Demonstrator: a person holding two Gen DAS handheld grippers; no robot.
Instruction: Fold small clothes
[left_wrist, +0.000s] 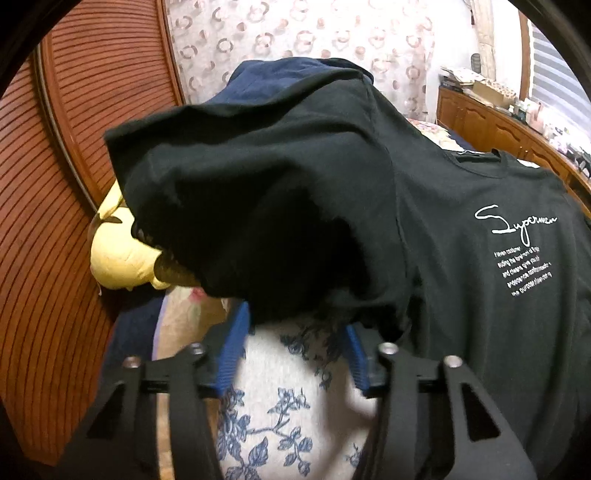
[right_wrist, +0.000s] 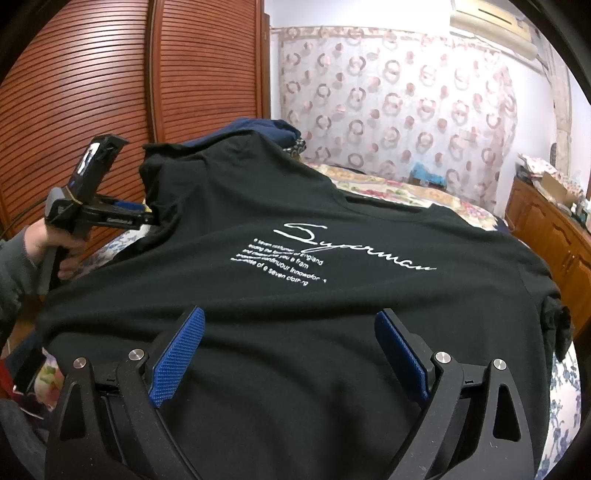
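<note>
Black tee spread on the bed, my left gripper at its sleeve

The soft black T-shirt (right_wrist: 295, 295) (white script print) lies flat over the floral bedspread (left_wrist: 266, 413); a yellow plush toy (left_wrist: 118, 254) and navy cloth (left_wrist: 266, 81) crowd its far edge, beside slatted wooden doors (right_wrist: 92, 92) and a ring-patterned curtain (right_wrist: 388, 110). My left gripper (left_wrist: 295, 328) has its ribbed blue pads part-closed at the sleeve hem, grip unclear; my right gripper (right_wrist: 290, 354) hangs wide above the fabric

Black T-shirt (right_wrist: 295, 325), white script and small print on chest, spread front-up across the bed (right_wrist: 406, 192), neckline toward its far edge, left sleeve (left_wrist: 240, 192) bunched and lifted off the floral cover.
</note>
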